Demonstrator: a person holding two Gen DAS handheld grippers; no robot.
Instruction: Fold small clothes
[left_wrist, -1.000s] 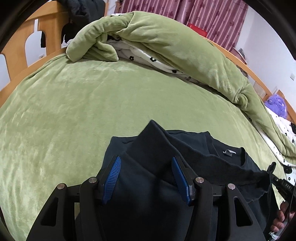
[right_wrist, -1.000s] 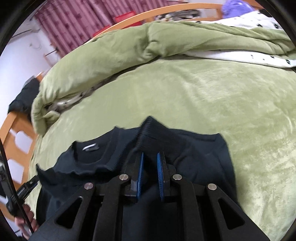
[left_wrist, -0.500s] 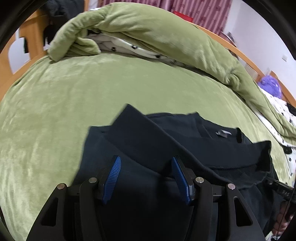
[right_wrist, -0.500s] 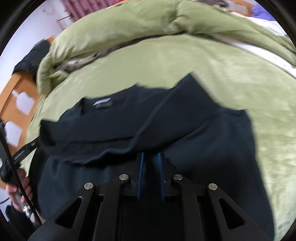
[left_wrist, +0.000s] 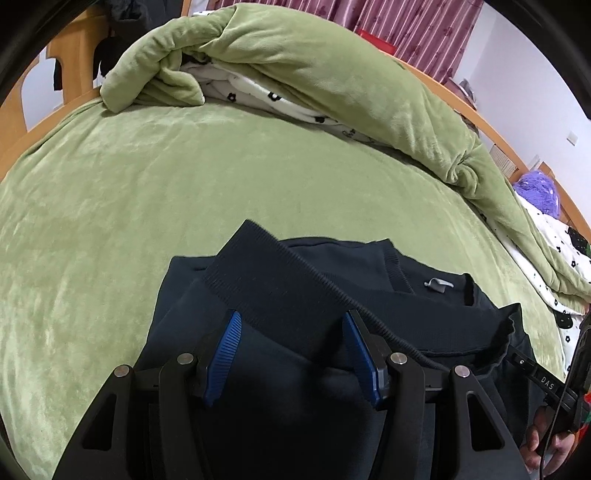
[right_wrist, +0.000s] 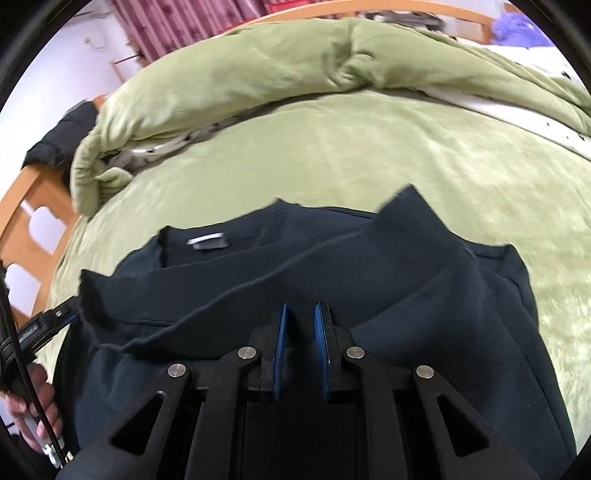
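**Both grippers pinching the hem, folding a dark top on the bed**

The left gripper (left_wrist: 291, 354) is holding a thick bunch of the top (left_wrist: 258, 406) between half-spread jaws; the right gripper (right_wrist: 299, 343) is pinching the ribbed hem (right_wrist: 406, 240) with jaws nearly pressed together. The top is lying near, on the green blanket (left_wrist: 147, 192), its hem being carried toward the collar tag (right_wrist: 208, 240) at the far side. The cloth is looking soft, light and limp, likely sagging between the grips, so the thicker ribbed hem, taken at its two ends, is probably the best hold. The plush blanket is giving a grippy bed for the fold. A rolled quilt (left_wrist: 314, 74) is lying far, with wooden rails (right_wrist: 26, 206) and curtains (left_wrist: 424, 33) beyond.
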